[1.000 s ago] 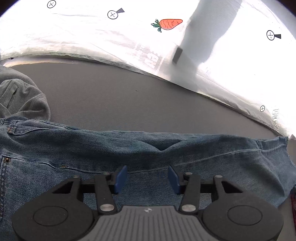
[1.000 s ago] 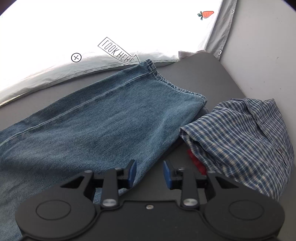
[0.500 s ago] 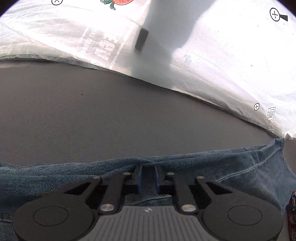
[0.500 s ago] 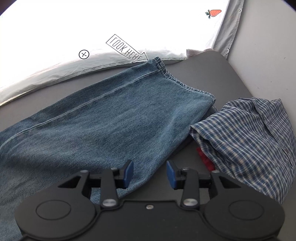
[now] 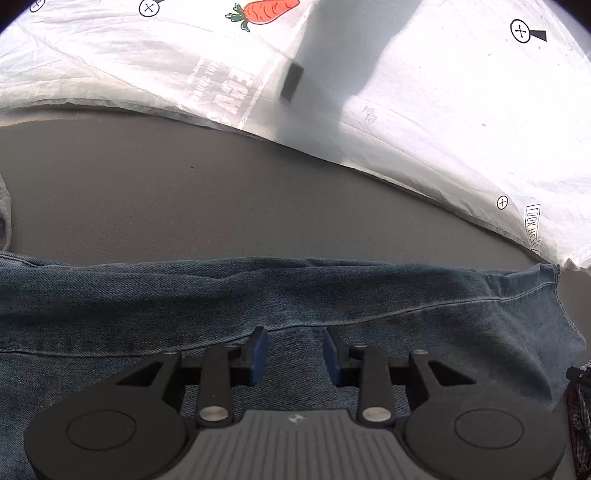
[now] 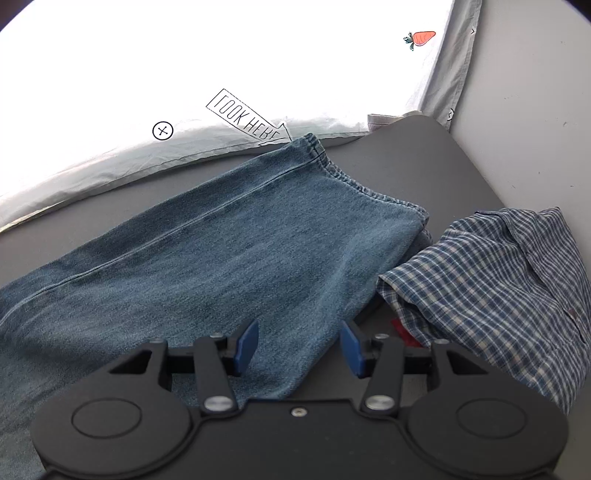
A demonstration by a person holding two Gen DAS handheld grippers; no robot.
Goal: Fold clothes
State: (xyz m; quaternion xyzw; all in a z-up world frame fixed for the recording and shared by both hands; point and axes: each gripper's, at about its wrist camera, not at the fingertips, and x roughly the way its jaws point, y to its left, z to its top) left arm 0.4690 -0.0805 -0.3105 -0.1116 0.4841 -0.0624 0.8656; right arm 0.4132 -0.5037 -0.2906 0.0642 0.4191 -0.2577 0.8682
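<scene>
On the dark grey table (image 5: pixel 184 192) in front of me, a pair of blue jeans (image 5: pixel 332 295) lies stretched flat, legs laid one over the other, running from my left side toward the hem at my right. My left gripper (image 5: pixel 294 354) hangs tilted down over the middle of the leg, just short of a long seam; its blue pads stand a little apart and are opening, with denim below the gap but nothing pinched between them. My right gripper (image 6: pixel 298 345) hovers over the near edge of the same leg close to the hem, its jaws somewhat wider and also opening, empty, straddling the cloth's edge where it meets bare table. I judge both are placed along the leg so the denim can be smoothed or taken up for the next fold. Just beside the hem, to my right, a crumpled blue checked shirt (image 6: pixel 498 280) waits in a heap, with something red peeking out beneath it. A white printed sheet (image 5: pixel 443 110) bearing a carrot picture (image 5: pixel 266 11) borders the table's far edge.
</scene>
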